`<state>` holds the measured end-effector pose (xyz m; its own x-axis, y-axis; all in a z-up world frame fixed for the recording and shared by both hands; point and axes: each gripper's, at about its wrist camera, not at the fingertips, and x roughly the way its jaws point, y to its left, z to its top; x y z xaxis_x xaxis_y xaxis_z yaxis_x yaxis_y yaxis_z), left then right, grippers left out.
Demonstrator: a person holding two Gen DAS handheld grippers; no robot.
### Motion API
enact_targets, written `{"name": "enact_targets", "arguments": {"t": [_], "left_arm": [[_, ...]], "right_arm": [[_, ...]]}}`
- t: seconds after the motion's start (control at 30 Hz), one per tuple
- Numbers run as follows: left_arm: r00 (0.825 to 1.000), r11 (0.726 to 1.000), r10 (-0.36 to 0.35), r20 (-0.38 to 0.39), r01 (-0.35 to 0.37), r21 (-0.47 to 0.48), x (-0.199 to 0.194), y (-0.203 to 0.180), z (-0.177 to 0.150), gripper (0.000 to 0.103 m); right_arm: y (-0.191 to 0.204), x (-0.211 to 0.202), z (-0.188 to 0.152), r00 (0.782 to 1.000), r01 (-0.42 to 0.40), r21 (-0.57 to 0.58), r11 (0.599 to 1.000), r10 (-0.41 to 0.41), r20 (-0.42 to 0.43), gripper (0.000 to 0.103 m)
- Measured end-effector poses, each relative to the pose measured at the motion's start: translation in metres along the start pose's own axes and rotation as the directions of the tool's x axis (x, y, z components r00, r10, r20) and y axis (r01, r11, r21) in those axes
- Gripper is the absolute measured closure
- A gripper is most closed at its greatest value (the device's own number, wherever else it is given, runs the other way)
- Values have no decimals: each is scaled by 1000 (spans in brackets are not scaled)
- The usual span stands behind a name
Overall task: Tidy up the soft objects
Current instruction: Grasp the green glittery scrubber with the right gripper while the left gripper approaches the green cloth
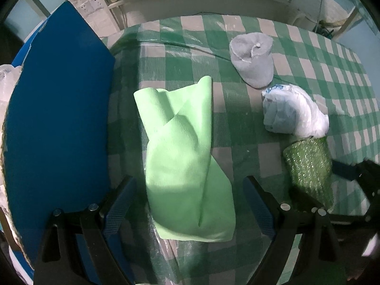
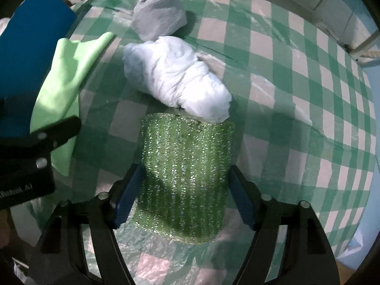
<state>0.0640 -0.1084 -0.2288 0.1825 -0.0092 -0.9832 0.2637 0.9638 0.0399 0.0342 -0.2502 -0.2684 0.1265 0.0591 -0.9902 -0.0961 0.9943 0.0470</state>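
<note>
A light green cloth [image 1: 182, 166] lies folded on the checked table, between the fingers of my open left gripper [image 1: 190, 204]. A glittery green scrub sponge [image 2: 187, 178] lies on the table between the fingers of my open right gripper [image 2: 185, 199]; the blue pads stand beside its two sides. The sponge also shows in the left wrist view [image 1: 308, 166]. A white crumpled bundle [image 2: 178, 78] lies just beyond the sponge and touches it. A grey rolled cloth [image 2: 159, 16] lies farther back. Both show in the left wrist view, the white bundle [image 1: 296, 111] and the grey cloth [image 1: 254, 59].
A blue board or bin wall [image 1: 59, 118] stands along the table's left side. The green-and-white checked tablecloth [image 2: 296, 95] has a plastic cover. A wall with power sockets [image 1: 95, 2] is behind the table. The left gripper's body [image 2: 35, 156] shows at the left of the right wrist view.
</note>
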Motion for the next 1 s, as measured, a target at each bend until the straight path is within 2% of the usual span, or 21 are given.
{"name": "enact_targets", "arguments": {"t": [0.03,0.1,0.13,0.17,0.2,0.37,0.5,0.57,0.77,0.93,1.0], "left_arm": [[1000,1000,-4,-1,4,-3,2,-1,-1,12],[1000,1000,-9,-4,9,-6,5,2,5,12],[1000,1000,-9,-3,9,-7,6,1,7,12],[1000,1000,-5,2,5,-9,6,1,8,12],[1000,1000,-3,5,3,-10,6,-1,11,12],[1000,1000,9,-12,-8,5,13,-8,17,12],[999,999,50,-12,-50,5,18,-9,19,24],[999,999,48,-3,-48,-7,17,-5,18,28],[998,997,64,22,-63,-34,10,6,15,54],[996,996,75,42,-72,-55,-2,19,10,86],[998,997,41,47,-38,-66,-8,22,9,89]], "right_arm": [[2,0,0,1000,-4,-2,1000,4,5,39],[4,-2,0,1000,-2,-15,1000,2,14,60],[5,-3,0,1000,-3,-15,1000,4,18,67],[3,-3,0,1000,-7,-13,1000,7,19,80],[1,-3,-1,1000,-11,-8,1000,11,16,83],[-8,-11,-3,999,-32,1,999,32,20,86],[-5,-19,-1,998,-60,12,998,60,36,85],[-5,-24,1,996,-73,13,997,72,46,85],[-4,-39,-6,993,-95,13,995,94,74,85],[-7,-51,-10,990,-107,6,994,106,98,86],[-8,-58,-13,989,-106,2,994,105,107,86]]}}
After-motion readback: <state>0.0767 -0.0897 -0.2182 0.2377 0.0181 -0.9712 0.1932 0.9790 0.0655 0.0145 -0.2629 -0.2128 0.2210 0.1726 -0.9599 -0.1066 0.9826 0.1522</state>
